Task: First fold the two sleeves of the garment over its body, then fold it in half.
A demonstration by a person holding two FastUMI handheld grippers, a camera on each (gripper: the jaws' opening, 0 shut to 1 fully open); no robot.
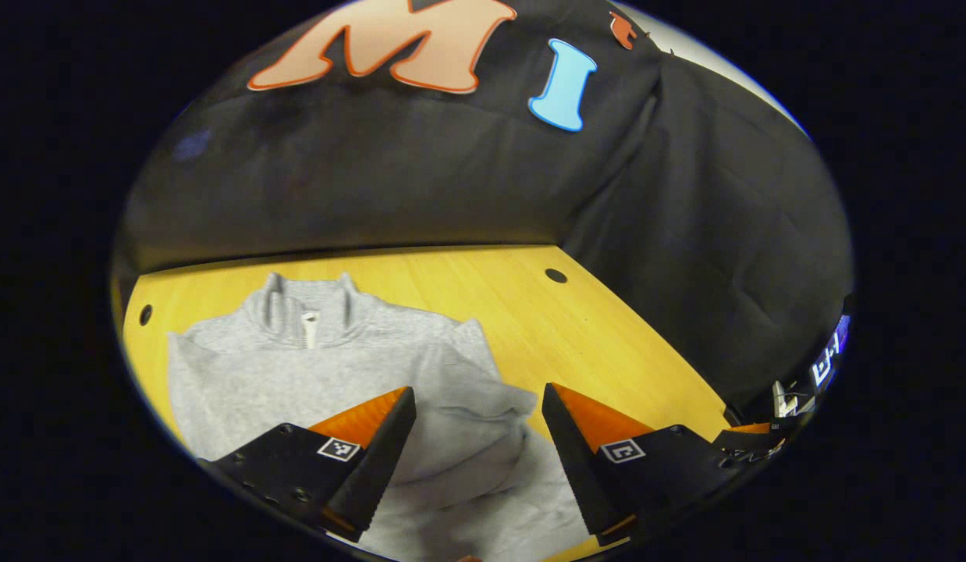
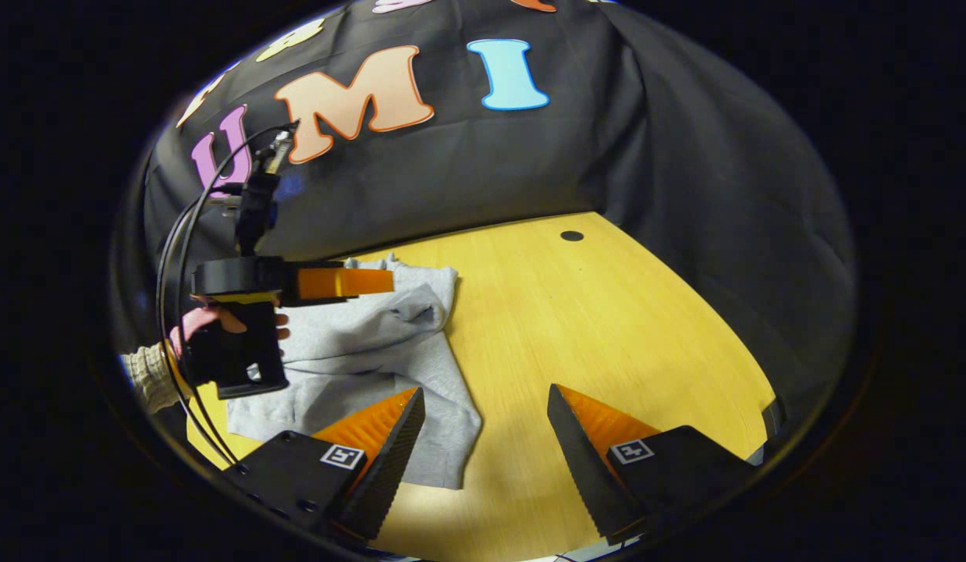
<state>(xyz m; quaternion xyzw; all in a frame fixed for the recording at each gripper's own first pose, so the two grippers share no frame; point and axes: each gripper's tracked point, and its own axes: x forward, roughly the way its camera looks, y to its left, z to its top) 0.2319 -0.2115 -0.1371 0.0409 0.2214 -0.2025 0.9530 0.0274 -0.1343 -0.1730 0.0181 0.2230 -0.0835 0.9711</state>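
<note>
Grey fleece zip-collar pullover (image 1: 311, 367) flat near yellow wooden table's (image 2: 608, 328) back-left corner; left gripper (image 1: 478, 406) wide, right gripper (image 2: 486, 402) wide, both empty.

Booth corner, yellow wood counter (image 2: 608, 312) under black cloth.

Smooth pale-grained top, warm yellow, with 2 small round holes (image 1: 555, 275) seen in the left gripper view and 1 in the right gripper view. Backed by a creased black cloth wall (image 2: 467, 164) hanging to the far edge, meeting a second drape (image 1: 725, 257) at the right-hand corner. Dim lighting overall; a brighter patch along the near edge. Sliver of pale wall (image 1: 713, 58) above the cloth.
</note>
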